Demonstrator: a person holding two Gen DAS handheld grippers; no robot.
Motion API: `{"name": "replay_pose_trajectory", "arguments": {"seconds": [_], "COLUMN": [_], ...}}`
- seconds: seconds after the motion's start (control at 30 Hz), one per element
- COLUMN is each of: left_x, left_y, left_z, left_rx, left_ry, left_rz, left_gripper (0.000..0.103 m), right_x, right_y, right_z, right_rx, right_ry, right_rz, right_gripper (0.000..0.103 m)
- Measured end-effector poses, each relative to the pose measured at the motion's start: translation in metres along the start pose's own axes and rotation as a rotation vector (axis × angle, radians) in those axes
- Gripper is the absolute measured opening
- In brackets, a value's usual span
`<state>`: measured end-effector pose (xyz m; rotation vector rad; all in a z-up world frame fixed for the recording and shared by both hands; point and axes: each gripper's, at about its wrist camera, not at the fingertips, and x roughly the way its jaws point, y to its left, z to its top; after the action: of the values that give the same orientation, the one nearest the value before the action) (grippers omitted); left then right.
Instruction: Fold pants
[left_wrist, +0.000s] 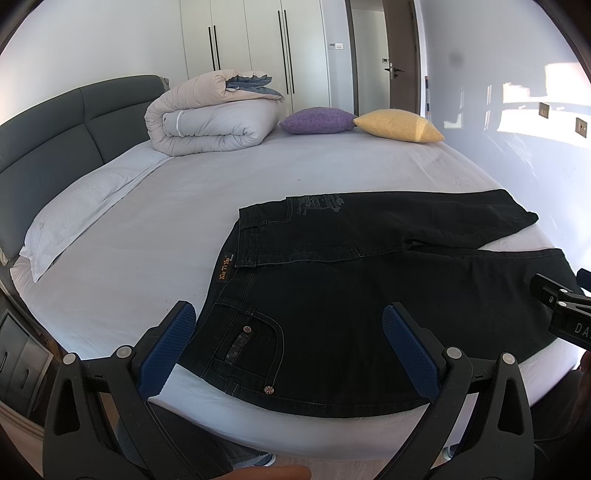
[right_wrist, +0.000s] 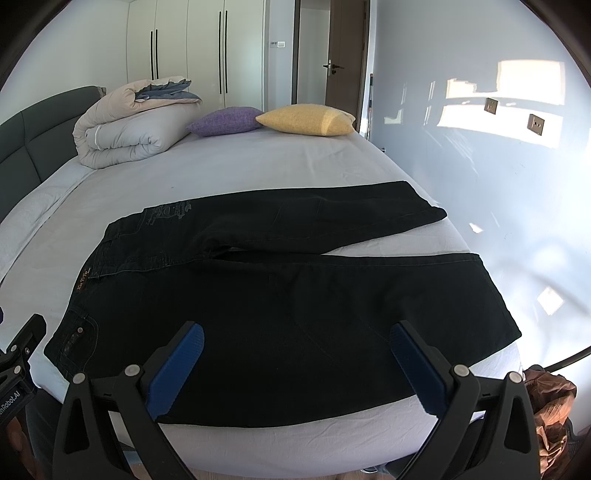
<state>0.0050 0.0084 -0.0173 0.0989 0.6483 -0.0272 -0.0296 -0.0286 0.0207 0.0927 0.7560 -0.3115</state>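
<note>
Black jeans lie flat on the bed, waistband to the left, the two legs spread apart toward the right. They also show in the right wrist view. My left gripper is open and empty, hovering above the waist and back pocket near the bed's front edge. My right gripper is open and empty, hovering above the near leg. The right gripper's body shows at the right edge of the left wrist view.
The bed has a pale sheet. A rolled duvet, a purple cushion and a yellow cushion lie at its far side. A grey headboard is left, a wall right.
</note>
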Motion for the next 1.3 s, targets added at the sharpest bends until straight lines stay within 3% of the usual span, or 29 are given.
{"name": "replay_pose_trajectory", "arguments": {"seconds": [0.97,1.17,1.3], "left_x": [0.011,0.020,0.028], "left_y": [0.006,-0.002,-0.008], "left_z": [-0.013,-0.020,-0.026], "left_rx": [-0.001,0.038,0.146], "left_ry": [0.007,0.022,-0.015], "left_rz": [0.003,0.014,0.087], "left_gripper": [0.103,0.103,0.103], "right_x": [0.001,0.005,0.014], "right_y": [0.001,0.006,0.004], "right_z": [-0.001,-0.007,-0.008], "right_rx": [0.000,-0.004,-0.018], "right_ry": [0.003,0.008,0.011], "right_rz": [0.001,0.011,0.048], "right_gripper": [0.103,0.103,0.103]}}
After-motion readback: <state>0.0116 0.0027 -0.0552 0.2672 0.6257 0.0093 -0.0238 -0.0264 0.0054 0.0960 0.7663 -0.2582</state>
